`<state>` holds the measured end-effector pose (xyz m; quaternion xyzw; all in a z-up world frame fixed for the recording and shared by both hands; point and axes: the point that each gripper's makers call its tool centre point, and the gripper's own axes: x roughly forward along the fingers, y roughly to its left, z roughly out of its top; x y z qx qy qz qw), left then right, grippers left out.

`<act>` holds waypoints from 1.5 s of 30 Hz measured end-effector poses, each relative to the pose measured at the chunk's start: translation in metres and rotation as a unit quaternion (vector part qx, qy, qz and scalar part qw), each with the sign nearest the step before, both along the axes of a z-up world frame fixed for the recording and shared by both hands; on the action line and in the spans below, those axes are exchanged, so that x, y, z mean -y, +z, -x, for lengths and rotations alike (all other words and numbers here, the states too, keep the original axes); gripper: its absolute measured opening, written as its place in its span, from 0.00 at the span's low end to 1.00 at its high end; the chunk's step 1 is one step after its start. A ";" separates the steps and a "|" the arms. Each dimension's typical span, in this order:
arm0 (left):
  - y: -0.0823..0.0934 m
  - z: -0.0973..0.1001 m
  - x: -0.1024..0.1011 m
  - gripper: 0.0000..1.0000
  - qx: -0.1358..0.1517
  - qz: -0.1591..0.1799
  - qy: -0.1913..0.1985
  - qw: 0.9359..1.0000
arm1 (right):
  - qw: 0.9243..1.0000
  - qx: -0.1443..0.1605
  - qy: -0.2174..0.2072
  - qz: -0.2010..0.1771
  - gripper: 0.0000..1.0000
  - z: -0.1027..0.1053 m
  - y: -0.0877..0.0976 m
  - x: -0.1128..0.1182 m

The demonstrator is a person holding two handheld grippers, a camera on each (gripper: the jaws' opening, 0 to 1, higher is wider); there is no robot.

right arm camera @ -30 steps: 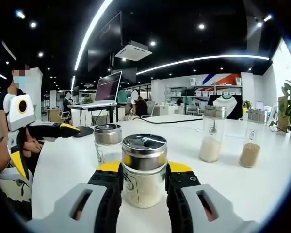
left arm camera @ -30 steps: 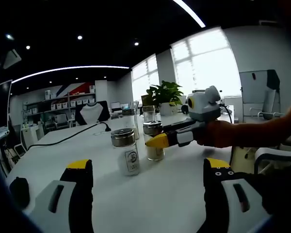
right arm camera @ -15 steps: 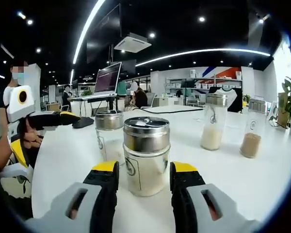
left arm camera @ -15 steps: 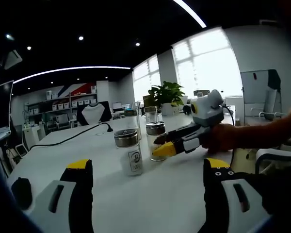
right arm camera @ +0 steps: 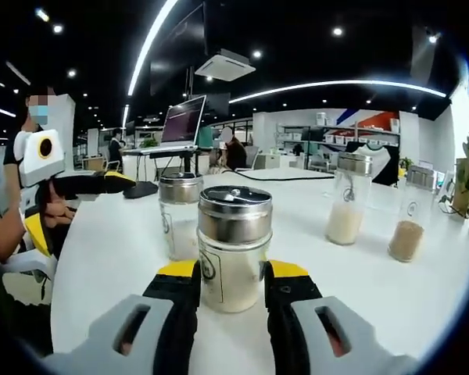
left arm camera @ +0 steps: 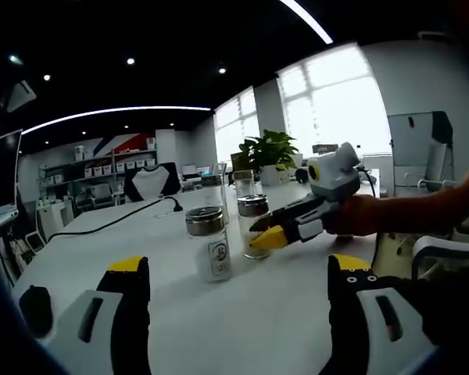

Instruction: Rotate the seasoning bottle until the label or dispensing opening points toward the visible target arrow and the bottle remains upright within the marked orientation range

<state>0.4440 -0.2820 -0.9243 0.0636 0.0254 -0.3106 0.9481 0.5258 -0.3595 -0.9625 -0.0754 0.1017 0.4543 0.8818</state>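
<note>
On the white table [right arm camera: 422, 305], at 6 o'clock in the right gripper view: seasoning bottle [right arm camera: 234, 246], steel lid, pale powder, upright.

Right gripper [right arm camera: 230, 283]: yellow-tipped jaws close on either flank of the bottle's lower body; whether they press or merely bracket it cannot be told. In the left gripper view the same gripper [left arm camera: 272, 236] reaches in from 3 o'clock to that bottle [left arm camera: 253, 226].

Left gripper [left arm camera: 238, 273]: released, jaws wide apart, nothing between them, well short of the bottles.

Neighbours: second bottle [right arm camera: 180, 215] just behind, at 10 o'clock of the first; two taller bottles, pale fill [right arm camera: 348, 198] and brown fill [right arm camera: 413, 212], at 2 o'clock.

Target arrow, marked range: not made out.

Progress, as judged: bottle engaged and standing. Label print faces roughly toward the camera, at 7 o'clock on the body. Alignment unconfirmed; rotation and release likely remain.
</note>
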 end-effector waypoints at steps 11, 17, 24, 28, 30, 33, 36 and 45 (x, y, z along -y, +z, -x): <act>-0.001 0.000 0.001 1.00 -0.001 -0.003 0.000 1.000 | 1.000 0.004 0.024 0.002 0.31 0.002 0.001 -0.003; 0.000 0.001 0.000 1.00 0.000 -0.002 0.002 1.000 | 0.999 0.027 0.019 -0.004 0.38 0.006 0.016 -0.001; 0.002 0.001 0.000 1.00 0.001 -0.003 0.002 1.000 | 0.999 0.041 0.007 -0.028 0.47 0.006 0.044 0.008; 0.002 0.001 0.000 1.00 0.001 -0.004 0.001 1.000 | 0.998 0.057 0.005 -0.011 0.46 0.008 0.047 0.009; 0.002 0.001 0.000 1.00 0.002 -0.005 0.002 1.000 | 0.998 0.057 0.006 -0.001 0.41 0.008 0.042 0.008; 0.002 0.002 0.001 1.00 0.001 -0.005 0.001 1.000 | 0.999 0.043 0.005 0.007 0.39 0.003 0.032 0.007; 0.003 0.002 -0.001 1.00 0.003 -0.005 0.003 1.000 | 0.999 0.041 0.007 0.007 0.35 0.002 0.030 0.006; 0.002 0.002 -0.001 1.00 0.001 -0.004 0.002 1.000 | 0.999 0.040 0.012 0.008 0.30 0.003 0.030 0.005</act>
